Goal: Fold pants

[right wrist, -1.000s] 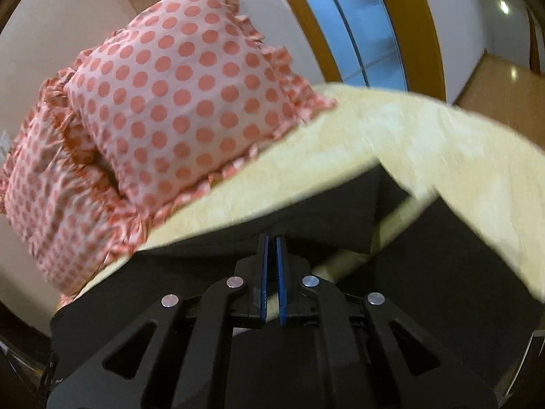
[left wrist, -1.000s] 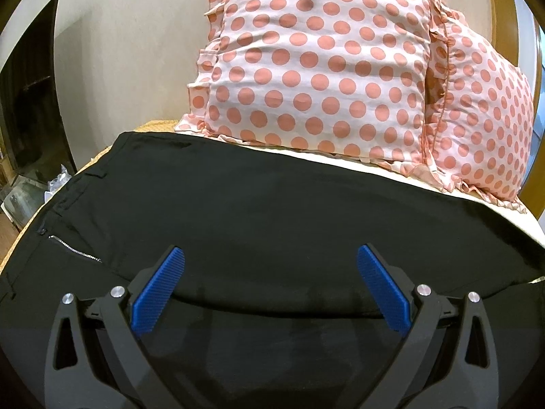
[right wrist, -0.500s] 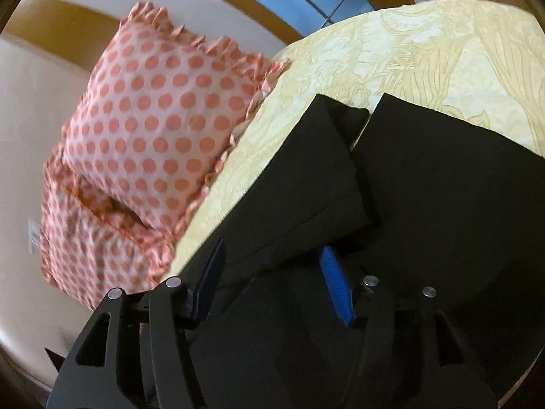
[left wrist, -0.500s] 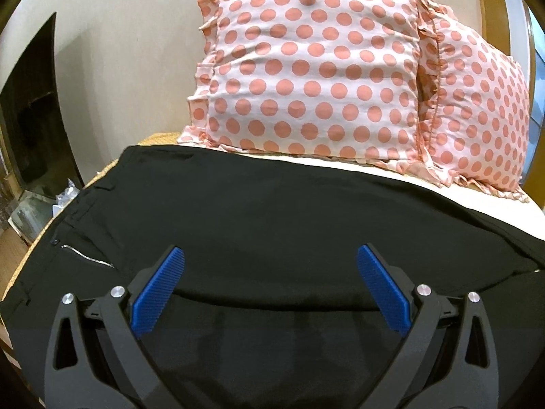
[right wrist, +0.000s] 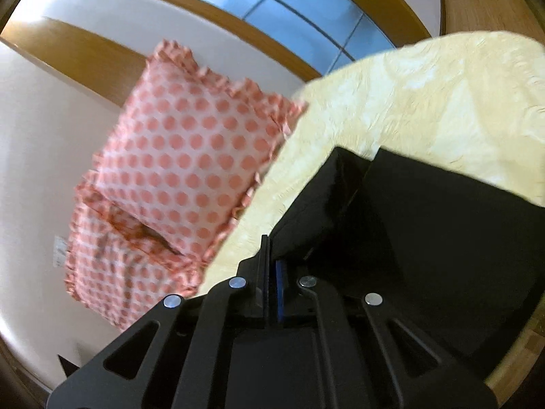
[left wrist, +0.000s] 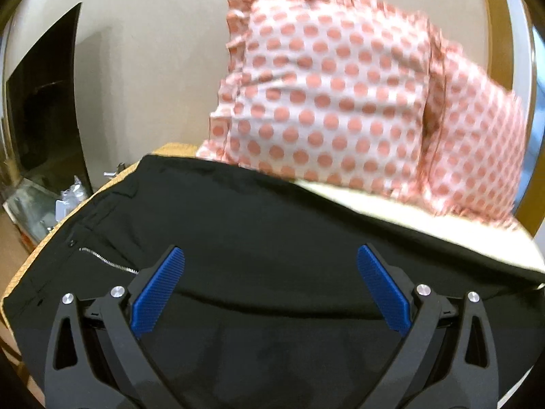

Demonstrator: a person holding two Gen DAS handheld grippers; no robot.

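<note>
Black pants point(left wrist: 265, 231) lie spread on the cream bedspread, waistband and silver zipper point(left wrist: 105, 259) at the left. My left gripper point(left wrist: 269, 289) is open, its blue pads point(left wrist: 158, 289) hovering just above the upper part of the pants, holding nothing. In the right wrist view the pants point(right wrist: 425, 225) show their leg ends on the bed. My right gripper point(right wrist: 272, 272) is shut on the edge of a pant leg, with black cloth pinched between the pads.
Two pink polka-dot pillows point(left wrist: 340, 102) lean against the wall behind the pants; they also show in the right wrist view point(right wrist: 190, 160). A dark screen point(left wrist: 44, 102) stands at the left. The cream bedspread point(right wrist: 425, 102) extends right, under a window point(right wrist: 306, 6).
My right gripper opened half a second ago and has now shut on the pant leg edge. The left gripper stayed open and shifted slightly over the pants.
</note>
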